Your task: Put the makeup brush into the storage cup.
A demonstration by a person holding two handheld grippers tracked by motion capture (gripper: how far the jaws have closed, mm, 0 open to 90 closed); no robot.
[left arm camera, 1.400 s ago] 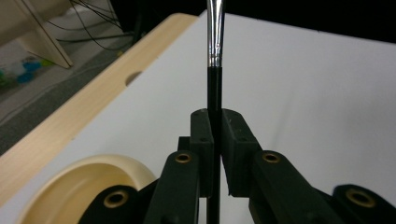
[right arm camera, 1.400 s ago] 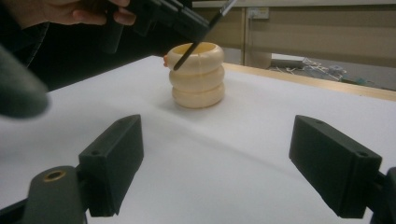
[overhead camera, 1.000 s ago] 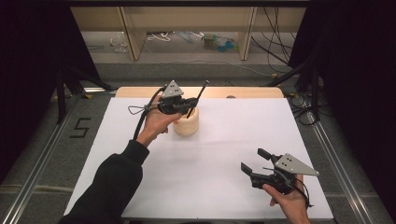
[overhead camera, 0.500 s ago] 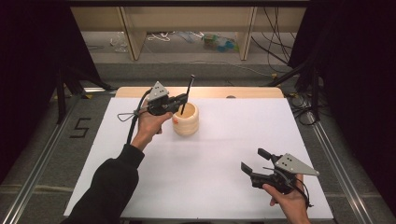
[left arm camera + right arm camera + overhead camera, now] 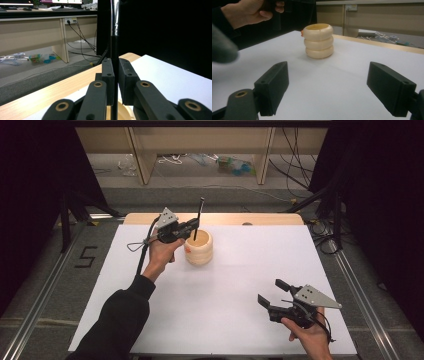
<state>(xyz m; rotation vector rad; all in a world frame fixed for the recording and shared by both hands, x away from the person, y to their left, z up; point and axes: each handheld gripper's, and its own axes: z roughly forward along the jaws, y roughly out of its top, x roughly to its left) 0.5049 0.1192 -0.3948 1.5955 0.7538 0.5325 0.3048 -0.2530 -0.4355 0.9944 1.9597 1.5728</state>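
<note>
My left tongs [image 5: 192, 226] are clenched on a thin black rod [image 5: 198, 217], upright in the upper middle of the high view, its lower end inside the cream ribbed cup [image 5: 199, 248] just right of my hand. My right tongs [image 5: 270, 292] hang released at lower right, over the white bench [image 5: 240, 270], well apart from the cup.

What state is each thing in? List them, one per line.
Left gripper: shut on the rod, above the holder's rim.
Rod: near upright, lower end inside the holder's mouth.
Holder: upright on the table, ringed, open at the top.
Right gripper: open, holding nothing, low over the table near its front edge.
Table: covered by a white sheet.
</note>
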